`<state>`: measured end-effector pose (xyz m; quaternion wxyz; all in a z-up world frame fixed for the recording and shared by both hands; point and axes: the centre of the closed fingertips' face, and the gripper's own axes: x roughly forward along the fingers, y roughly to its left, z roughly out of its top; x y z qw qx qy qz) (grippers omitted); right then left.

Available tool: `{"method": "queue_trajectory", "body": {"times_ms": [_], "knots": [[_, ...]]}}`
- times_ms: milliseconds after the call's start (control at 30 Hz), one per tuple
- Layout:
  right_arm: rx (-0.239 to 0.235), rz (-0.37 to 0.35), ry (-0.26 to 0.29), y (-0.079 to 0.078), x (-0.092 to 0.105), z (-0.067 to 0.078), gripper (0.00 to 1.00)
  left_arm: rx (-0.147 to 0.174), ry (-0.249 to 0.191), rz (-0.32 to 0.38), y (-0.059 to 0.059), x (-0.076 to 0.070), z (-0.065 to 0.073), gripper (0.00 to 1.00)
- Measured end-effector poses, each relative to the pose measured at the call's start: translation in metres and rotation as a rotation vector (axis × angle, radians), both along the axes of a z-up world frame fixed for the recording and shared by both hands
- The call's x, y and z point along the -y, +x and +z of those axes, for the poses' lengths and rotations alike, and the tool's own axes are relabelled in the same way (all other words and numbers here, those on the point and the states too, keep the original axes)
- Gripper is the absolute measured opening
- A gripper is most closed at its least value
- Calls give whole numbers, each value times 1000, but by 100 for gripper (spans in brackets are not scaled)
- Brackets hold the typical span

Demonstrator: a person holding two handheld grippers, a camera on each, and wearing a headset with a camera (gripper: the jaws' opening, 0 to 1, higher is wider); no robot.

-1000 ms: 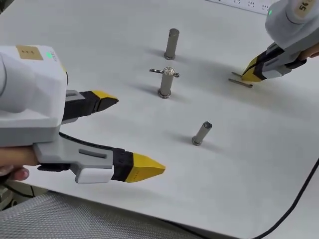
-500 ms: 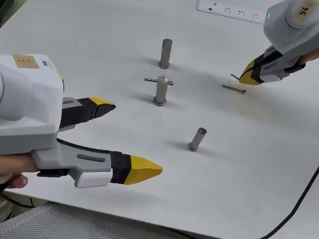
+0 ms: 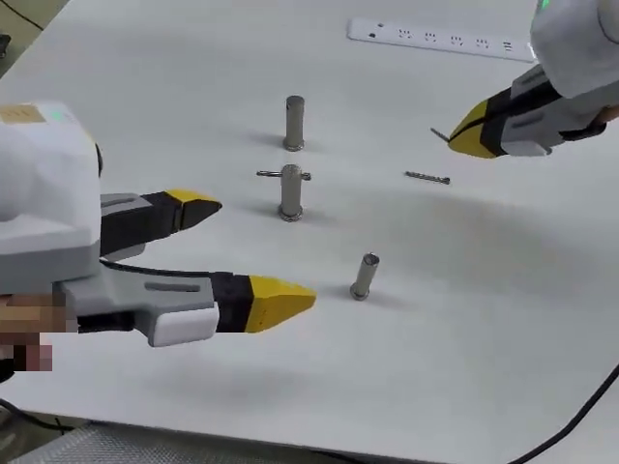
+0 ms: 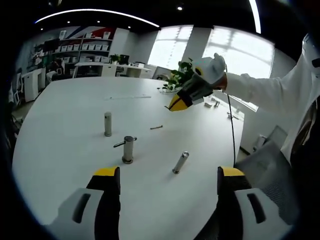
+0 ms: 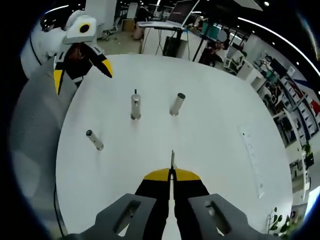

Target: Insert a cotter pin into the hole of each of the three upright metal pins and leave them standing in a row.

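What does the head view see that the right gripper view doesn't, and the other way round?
Head view: a thin loose cotter pin lying on the white table. Right gripper view: office desks and monitors beyond the table. Both: three silver metal pins, far pin, middle pin, near pin, the open left gripper, and the right gripper shut on a second cotter pin.

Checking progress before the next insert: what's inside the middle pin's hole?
A cotter pin crosses the middle pin near its top, sticking out on both sides. The stretch inside the hole is hidden by the pin's body.
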<state>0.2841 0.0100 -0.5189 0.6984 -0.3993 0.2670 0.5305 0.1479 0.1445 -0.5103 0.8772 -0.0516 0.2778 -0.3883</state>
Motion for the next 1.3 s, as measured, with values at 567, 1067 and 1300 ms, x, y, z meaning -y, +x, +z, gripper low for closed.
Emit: {"method": "queue_trajectory", "body": {"times_ms": [567, 1067, 1300], "knots": [[151, -22, 169, -67, -14, 30, 0, -3, -159, -11, 22, 31, 28, 46], [301, 29, 165, -105, -29, 31, 0, -57, -192, -125, 25, 84, 32, 24], [322, 60, 145, -116, -34, 29, 0, -70, -189, -150, 23, 94, 31, 17]]}}
